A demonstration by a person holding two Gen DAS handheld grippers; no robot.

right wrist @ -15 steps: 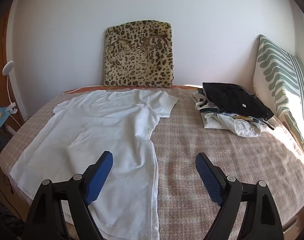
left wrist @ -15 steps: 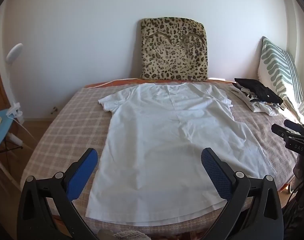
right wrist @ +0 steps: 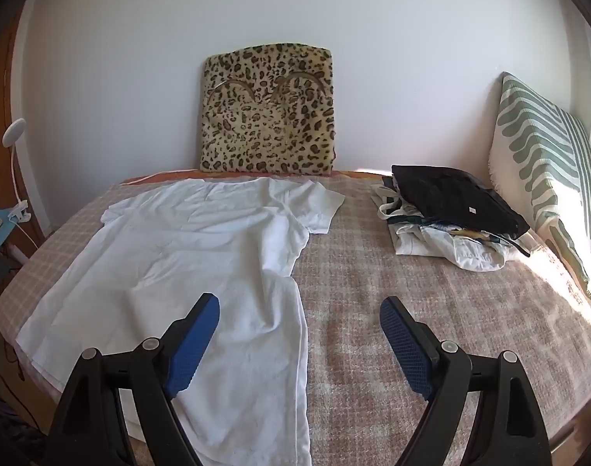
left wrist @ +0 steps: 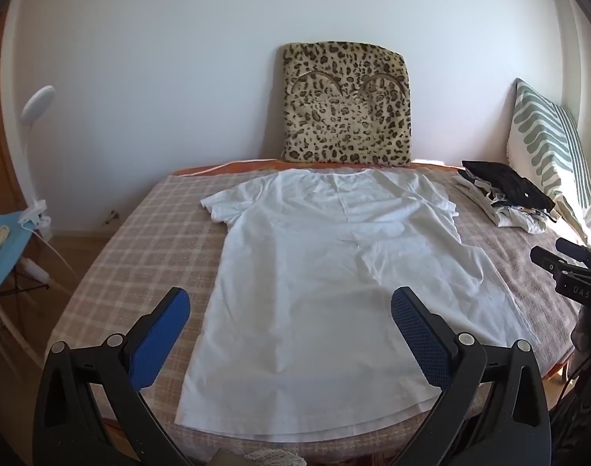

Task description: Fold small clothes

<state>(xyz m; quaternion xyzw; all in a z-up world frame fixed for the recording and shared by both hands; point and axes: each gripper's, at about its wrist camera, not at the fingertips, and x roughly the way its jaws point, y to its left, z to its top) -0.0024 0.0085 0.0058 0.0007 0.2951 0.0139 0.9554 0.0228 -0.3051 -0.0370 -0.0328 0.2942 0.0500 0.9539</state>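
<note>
A white T-shirt [left wrist: 326, 283] lies spread flat on the plaid bed cover [left wrist: 140, 256], collar toward the wall, hem at the near edge. It also shows in the right wrist view [right wrist: 186, 272]. My left gripper [left wrist: 289, 310] is open and empty, held above the shirt's lower half. My right gripper [right wrist: 299, 314] is open and empty, above the shirt's right side edge and the bare cover [right wrist: 431, 303]. The right gripper's tip also shows in the left wrist view [left wrist: 567, 268] at the right edge.
A leopard-print cushion [left wrist: 346, 105] leans on the wall behind the shirt. A pile of folded clothes with a black garment on top [right wrist: 451, 213] sits at the back right, beside a green-striped pillow [right wrist: 544, 163]. A clip lamp [left wrist: 35, 108] and blue chair stand left of the bed.
Both grippers have shifted only slightly; the views sit a little closer to the bed. The shirt has not moved.
</note>
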